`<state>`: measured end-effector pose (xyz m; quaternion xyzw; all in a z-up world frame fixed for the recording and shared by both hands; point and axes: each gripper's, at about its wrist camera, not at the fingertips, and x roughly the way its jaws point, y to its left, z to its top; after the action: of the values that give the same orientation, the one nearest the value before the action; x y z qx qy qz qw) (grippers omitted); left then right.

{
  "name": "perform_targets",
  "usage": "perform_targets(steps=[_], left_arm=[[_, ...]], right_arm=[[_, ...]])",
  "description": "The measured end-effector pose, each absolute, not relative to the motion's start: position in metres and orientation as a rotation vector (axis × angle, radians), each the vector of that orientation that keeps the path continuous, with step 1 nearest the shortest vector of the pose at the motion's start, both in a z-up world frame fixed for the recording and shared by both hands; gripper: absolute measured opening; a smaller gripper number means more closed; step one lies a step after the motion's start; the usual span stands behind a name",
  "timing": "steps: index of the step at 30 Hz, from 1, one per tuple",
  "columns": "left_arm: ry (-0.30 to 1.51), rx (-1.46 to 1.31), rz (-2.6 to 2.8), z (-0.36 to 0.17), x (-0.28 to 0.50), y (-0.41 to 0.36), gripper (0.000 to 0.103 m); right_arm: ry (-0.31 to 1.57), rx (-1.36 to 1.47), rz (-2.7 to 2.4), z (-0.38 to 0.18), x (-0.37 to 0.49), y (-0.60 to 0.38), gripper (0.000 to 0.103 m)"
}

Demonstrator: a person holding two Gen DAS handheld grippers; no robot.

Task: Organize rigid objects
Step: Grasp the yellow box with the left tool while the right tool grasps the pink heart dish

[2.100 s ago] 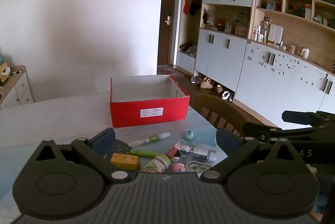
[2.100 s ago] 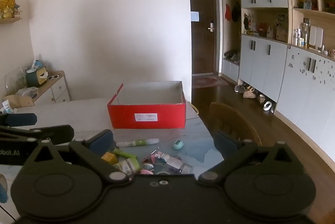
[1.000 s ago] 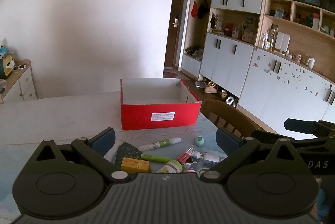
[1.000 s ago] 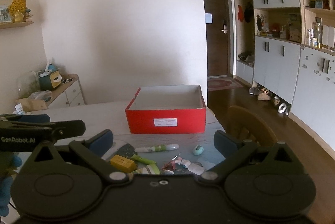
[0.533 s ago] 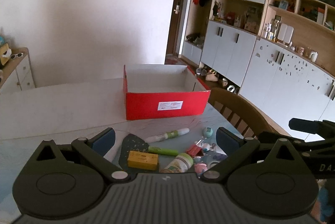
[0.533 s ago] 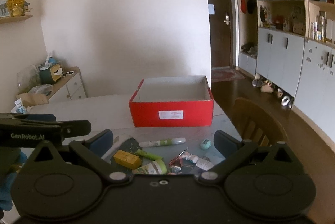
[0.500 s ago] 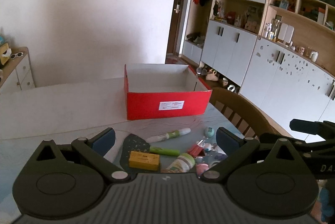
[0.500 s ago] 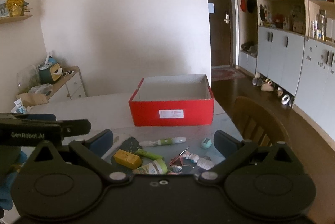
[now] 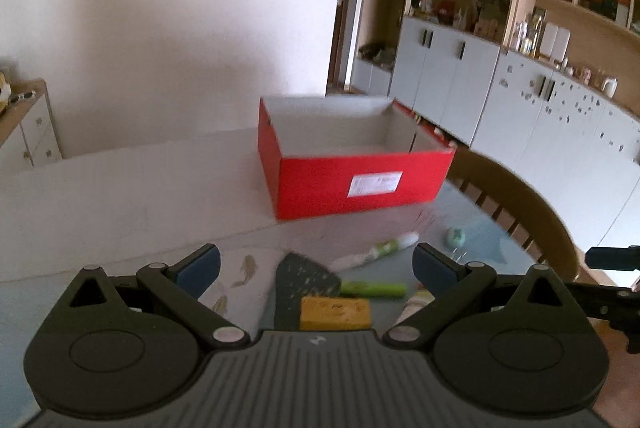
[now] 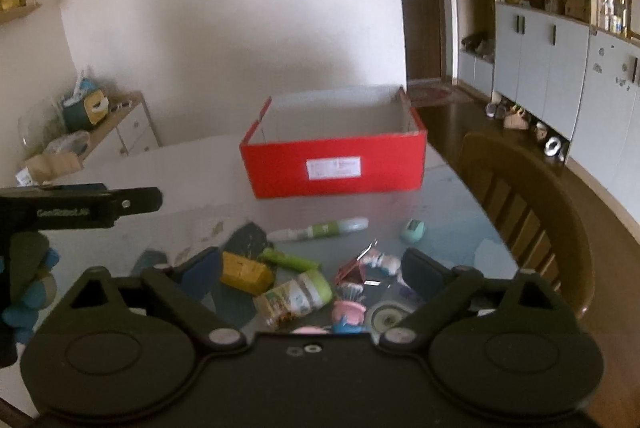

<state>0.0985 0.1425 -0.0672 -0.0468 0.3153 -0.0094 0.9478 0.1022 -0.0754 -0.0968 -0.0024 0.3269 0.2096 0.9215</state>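
An open red box (image 9: 356, 184) (image 10: 336, 164) stands empty on the table. In front of it lie several small items: a yellow block (image 9: 334, 313) (image 10: 244, 272), a green stick (image 9: 374, 289) (image 10: 290, 260), a white and green tube (image 9: 376, 250) (image 10: 320, 229), a small jar (image 10: 296, 298), a teal round thing (image 9: 455, 235) (image 10: 413, 230) and pink toys (image 10: 349, 310). My left gripper (image 9: 316, 264) is open above the yellow block. My right gripper (image 10: 312, 272) is open above the jar. Both are empty.
A wooden chair (image 10: 520, 204) stands at the table's right edge. A low dresser (image 10: 116, 132) with clutter is at the far left. White cabinets (image 9: 520, 100) line the right wall. The table top (image 9: 120, 196) extends left of the box.
Both grippers have moved forward and lower toward the items on the table. The box and the items look bigger. Both grippers stay open.
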Motion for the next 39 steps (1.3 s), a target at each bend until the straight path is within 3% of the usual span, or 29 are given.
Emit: perform_targets(steps=[18,39], left_arm=[[0.796,-0.033,-0.055,-0.160,0.154,0.133,0.103],[0.862,0.006,-0.072,-0.189,0.176,0.120,0.100]], right_arm=[[0.867,-0.118,0.387,-0.169,0.103,-0.047,0.081],[0.993,-0.064,0.366,-0.212,0.124,-0.047,0.082]])
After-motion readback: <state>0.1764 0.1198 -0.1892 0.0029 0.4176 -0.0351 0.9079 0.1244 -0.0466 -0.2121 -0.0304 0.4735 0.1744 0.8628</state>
